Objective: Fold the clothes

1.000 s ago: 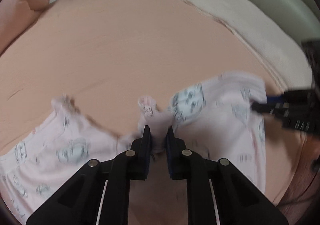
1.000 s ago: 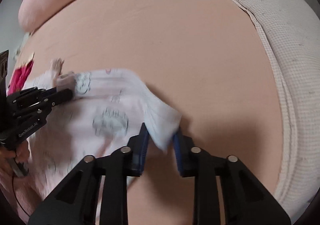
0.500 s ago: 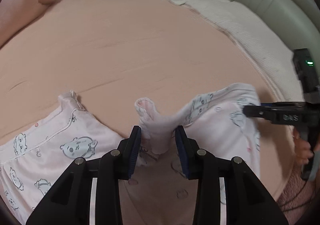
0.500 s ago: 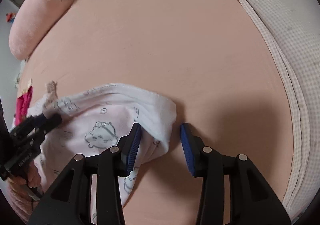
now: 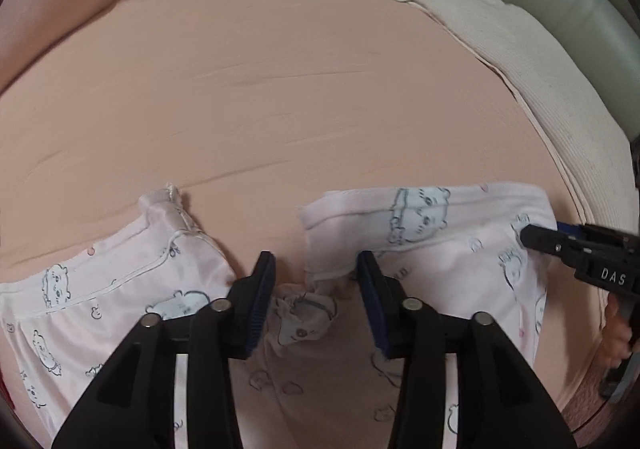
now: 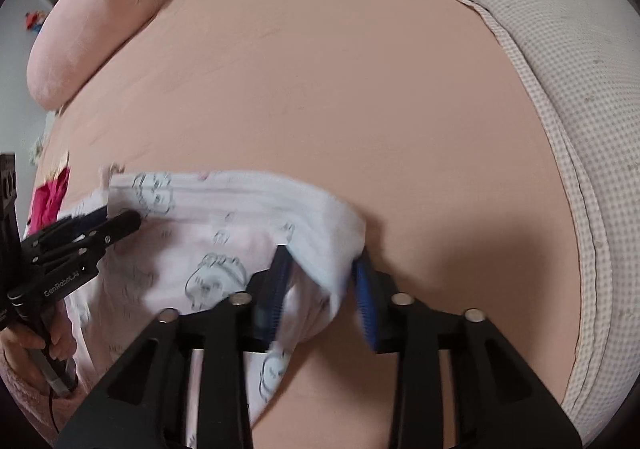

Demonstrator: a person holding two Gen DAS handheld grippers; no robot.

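Pale pink bear-print garment [image 5: 460, 245] spread on the peach bedsheet [image 5: 280, 89], left gripper [image 5: 316, 277] just opened wide over a bunched cuff without pressing it, right gripper [image 6: 322, 269] just narrowed, half-open around the folded white edge, contact unclear.

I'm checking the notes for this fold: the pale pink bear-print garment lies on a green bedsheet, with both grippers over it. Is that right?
Not quite: the bedsheet is peach, not green. The left wrist view shows the pale pink bear-print garment lying on it, with the left gripper over its middle. The right gripper is at a folded edge in the right wrist view.
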